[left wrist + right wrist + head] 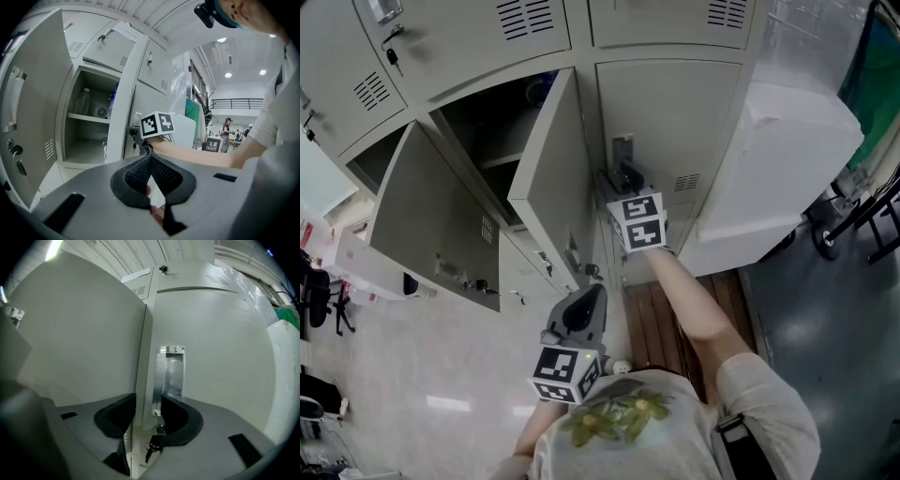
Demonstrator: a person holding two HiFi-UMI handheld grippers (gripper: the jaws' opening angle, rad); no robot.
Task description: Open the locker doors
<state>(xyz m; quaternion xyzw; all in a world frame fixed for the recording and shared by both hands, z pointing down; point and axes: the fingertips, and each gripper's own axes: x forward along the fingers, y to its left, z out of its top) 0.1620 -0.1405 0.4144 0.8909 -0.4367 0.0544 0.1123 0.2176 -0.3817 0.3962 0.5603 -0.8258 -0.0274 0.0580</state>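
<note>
I can read no text from here; the white paper slip (127, 31) on the grey metal lockers (157, 70) is too small.

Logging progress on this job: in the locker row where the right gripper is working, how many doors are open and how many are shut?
Open doors: 2
Shut doors: 1, the one with the right gripper at its handle
Total: 3
</note>
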